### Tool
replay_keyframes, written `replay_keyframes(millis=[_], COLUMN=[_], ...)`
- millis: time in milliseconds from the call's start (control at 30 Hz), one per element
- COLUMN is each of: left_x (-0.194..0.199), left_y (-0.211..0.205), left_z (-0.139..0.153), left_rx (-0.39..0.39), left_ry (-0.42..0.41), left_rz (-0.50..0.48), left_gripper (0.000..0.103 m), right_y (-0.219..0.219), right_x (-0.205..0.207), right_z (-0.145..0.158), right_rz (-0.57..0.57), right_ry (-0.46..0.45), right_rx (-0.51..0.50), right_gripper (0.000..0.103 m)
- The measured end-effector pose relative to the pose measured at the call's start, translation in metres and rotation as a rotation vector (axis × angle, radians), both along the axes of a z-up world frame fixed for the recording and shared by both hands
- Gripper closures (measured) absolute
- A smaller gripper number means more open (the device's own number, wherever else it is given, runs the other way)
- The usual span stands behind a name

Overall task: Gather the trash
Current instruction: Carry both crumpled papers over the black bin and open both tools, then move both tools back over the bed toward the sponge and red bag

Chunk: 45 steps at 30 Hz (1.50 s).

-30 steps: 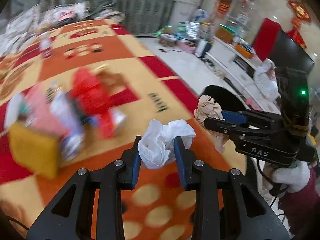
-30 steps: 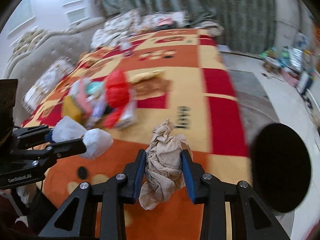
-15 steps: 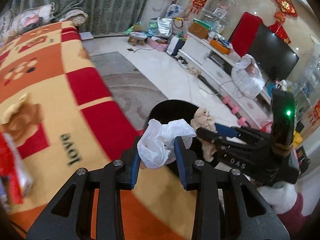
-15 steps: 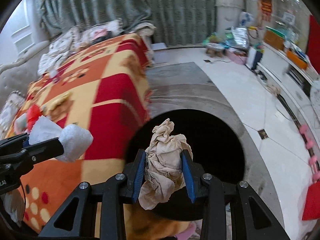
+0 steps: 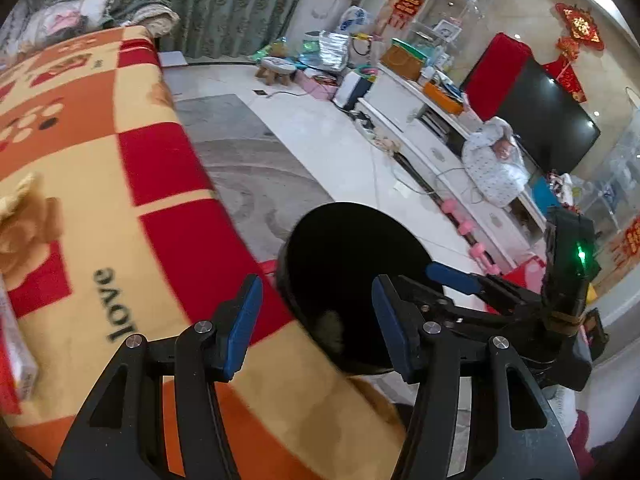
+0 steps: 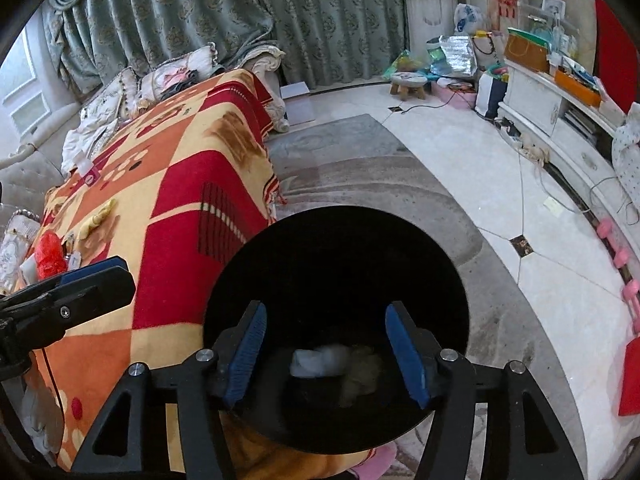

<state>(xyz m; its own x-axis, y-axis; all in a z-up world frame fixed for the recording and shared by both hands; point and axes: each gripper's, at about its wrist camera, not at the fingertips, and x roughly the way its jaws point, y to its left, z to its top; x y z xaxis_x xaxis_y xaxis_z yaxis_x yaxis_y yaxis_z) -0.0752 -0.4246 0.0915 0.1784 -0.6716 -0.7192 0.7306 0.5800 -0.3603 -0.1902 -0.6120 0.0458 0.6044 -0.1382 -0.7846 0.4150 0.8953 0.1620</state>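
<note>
A round black trash bin (image 6: 340, 256) stands on the floor against the blanket-covered table's corner. Inside it lie a white crumpled tissue (image 6: 320, 362) and a beige crumpled paper (image 6: 362, 372), both blurred. My right gripper (image 6: 326, 354) hangs over the bin's mouth, its jaws opening with nothing between the pads. In the left wrist view my left gripper (image 5: 316, 324) is over the bin (image 5: 344, 248) too, jaws opening and empty, with a pale blurred scrap (image 5: 330, 326) in the bin. The right gripper's blue-tipped fingers (image 5: 452, 276) show at its right.
The table carries a red, orange and yellow checked blanket (image 6: 180, 184) with red wrappers and other litter (image 6: 50, 254) at its far left. A grey rug (image 6: 360, 176) and white tile floor surround the bin. A TV cabinet (image 5: 436, 148) lines the right wall.
Both grippers swung from over the blanket to above the bin, then opened. The white tissue left the left jaws and the beige paper left the right jaws; both dropped into the bin.
</note>
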Motion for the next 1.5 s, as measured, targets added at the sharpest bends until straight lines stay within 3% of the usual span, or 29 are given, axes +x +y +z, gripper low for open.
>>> replay_keyframes(millis=[467,767,1300,1500], left_x=[0.000,0.003,0.016,0.031], left_y=[0.074,0.128,0.254,0.305], left_z=[-0.004,0.000,-0.008,-0.016], left_rx=[0.119,0.135,0.185,0.137], left_ry=[-0.109,-0.135,-0.117,-0.060], left_rz=[0.168,0.269,0.504,0.632], left_gripper=[0.047,0.047,0.047,0.047], right_y=[0.069,0.119,0.223,0.247], right_x=[0.020,0.039,0.082,0.094], right_z=[0.010,0.017,0.018,0.017], right_rz=[0.128,0.215,0.422,0.472], right_ry=[-0.004,-0.009,-0.007,-0.001], right_rx=[-0.036,-0.035,-0.010,-0.010], right_gripper=[0.043,0.043,0.043,0.042])
